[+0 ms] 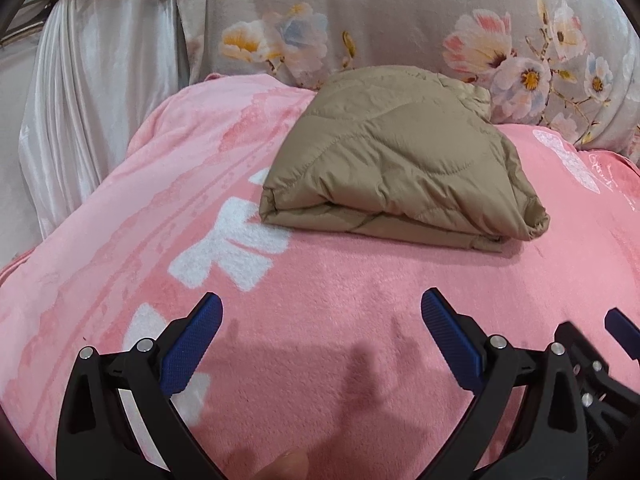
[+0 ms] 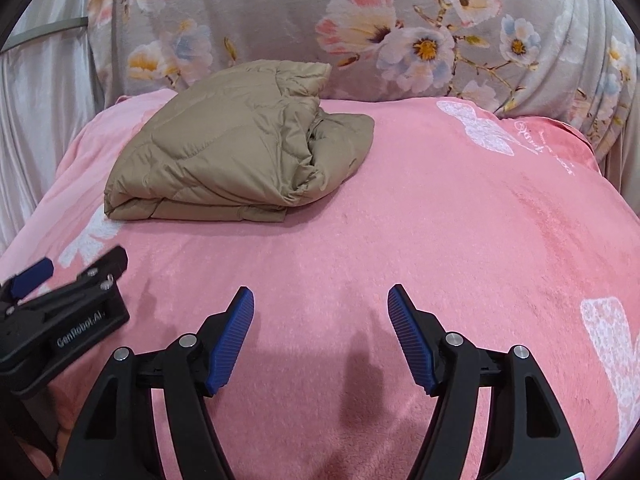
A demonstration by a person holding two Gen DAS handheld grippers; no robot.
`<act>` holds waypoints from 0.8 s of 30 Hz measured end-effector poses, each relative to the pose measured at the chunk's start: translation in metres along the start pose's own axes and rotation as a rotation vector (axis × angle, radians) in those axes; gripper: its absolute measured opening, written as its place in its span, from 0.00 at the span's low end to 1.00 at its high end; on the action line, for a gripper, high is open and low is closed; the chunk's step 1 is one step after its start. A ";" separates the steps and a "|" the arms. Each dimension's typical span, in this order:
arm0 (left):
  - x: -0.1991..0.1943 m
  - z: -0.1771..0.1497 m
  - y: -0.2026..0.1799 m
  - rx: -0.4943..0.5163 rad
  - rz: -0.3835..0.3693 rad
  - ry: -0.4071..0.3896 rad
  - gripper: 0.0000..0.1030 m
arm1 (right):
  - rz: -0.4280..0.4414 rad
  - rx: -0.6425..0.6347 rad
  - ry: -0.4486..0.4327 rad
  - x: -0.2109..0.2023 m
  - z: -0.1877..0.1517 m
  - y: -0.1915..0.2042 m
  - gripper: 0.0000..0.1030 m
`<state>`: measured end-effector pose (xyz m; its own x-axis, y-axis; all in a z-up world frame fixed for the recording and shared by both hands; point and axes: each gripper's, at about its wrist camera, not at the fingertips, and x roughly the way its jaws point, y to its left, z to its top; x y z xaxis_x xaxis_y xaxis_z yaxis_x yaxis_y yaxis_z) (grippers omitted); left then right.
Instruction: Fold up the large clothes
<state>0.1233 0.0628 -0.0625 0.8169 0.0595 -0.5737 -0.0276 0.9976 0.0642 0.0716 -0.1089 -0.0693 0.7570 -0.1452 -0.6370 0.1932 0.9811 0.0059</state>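
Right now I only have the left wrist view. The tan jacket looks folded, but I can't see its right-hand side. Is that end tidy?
Observer: No. In the right wrist view the folded jacket has a bunched, crumpled end sticking out to the right.
Operator: Is my right hand-held gripper holding anything? I only see its edge.
Observer: Nothing. The right hand-held gripper is open over the pink blanket, nothing between its pads.
Operator: Anything further right on the bed?
Observer: Only blanket, with a white bow print near the right edge.
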 end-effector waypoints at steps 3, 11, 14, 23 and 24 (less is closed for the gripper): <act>-0.004 -0.004 0.000 -0.003 -0.002 0.007 0.95 | 0.011 0.001 0.003 0.000 0.000 -0.002 0.68; -0.006 -0.008 -0.002 0.012 0.002 0.017 0.94 | 0.041 0.032 -0.003 -0.003 -0.001 -0.008 0.83; -0.006 -0.009 -0.003 0.012 0.002 0.018 0.94 | 0.041 0.037 0.000 -0.003 -0.001 -0.008 0.84; -0.006 -0.009 -0.005 0.032 0.010 0.012 0.94 | 0.022 0.027 0.002 -0.004 -0.001 -0.005 0.88; -0.006 -0.009 -0.005 0.031 0.010 0.011 0.94 | 0.019 0.028 0.004 -0.004 -0.001 -0.005 0.88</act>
<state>0.1133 0.0582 -0.0664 0.8102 0.0696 -0.5819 -0.0175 0.9953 0.0947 0.0672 -0.1128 -0.0675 0.7585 -0.1261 -0.6393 0.1959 0.9798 0.0393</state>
